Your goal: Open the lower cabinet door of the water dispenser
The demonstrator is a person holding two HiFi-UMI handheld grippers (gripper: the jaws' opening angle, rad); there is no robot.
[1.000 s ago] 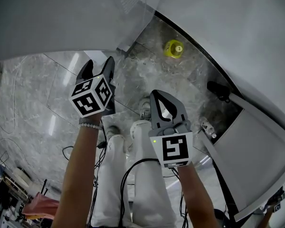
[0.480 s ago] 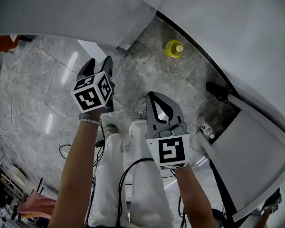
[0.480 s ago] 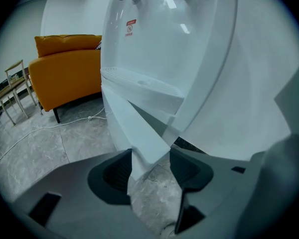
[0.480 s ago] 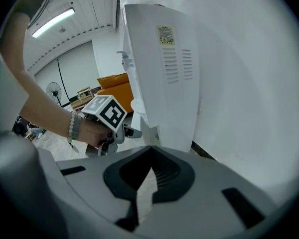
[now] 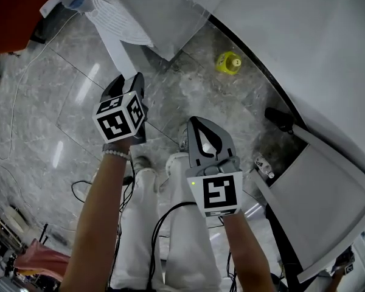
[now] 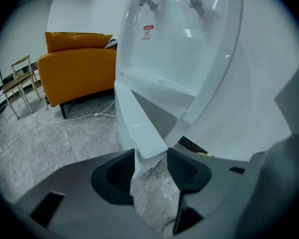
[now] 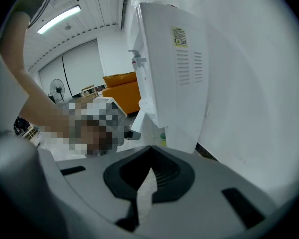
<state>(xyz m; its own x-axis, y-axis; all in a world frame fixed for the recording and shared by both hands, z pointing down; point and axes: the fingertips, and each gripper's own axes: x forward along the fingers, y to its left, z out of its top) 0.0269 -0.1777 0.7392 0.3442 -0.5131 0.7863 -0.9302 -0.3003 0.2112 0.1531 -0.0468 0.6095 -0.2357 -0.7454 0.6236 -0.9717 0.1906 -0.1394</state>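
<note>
The white water dispenser (image 6: 189, 49) fills the top of the left gripper view, taps at its top. Its lower cabinet door (image 6: 139, 123) stands swung out, edge-on to me; in the head view it shows as a white panel (image 5: 118, 50). My left gripper (image 6: 150, 158) is open and its jaws have just been closing. The door's lower corner lines up between the tips, and no pad visibly presses on it. In the head view the left gripper (image 5: 128, 81) hangs just below that panel. My right gripper (image 5: 198, 123) (image 7: 148, 166) is shut on nothing, beside the dispenser's vented side (image 7: 174, 68).
An orange sofa (image 6: 79, 63) and a wooden chair (image 6: 22, 78) stand left of the dispenser. A yellow object (image 5: 228, 62) lies on the marble floor by the base. A white framed board (image 5: 328, 205) leans at the right. Cables (image 5: 164, 224) trail by the person's legs.
The head view has swung, bringing the white door panel and papers into view at the top left. Both grippers keep about the same places in the picture. The right jaws stay shut.
</note>
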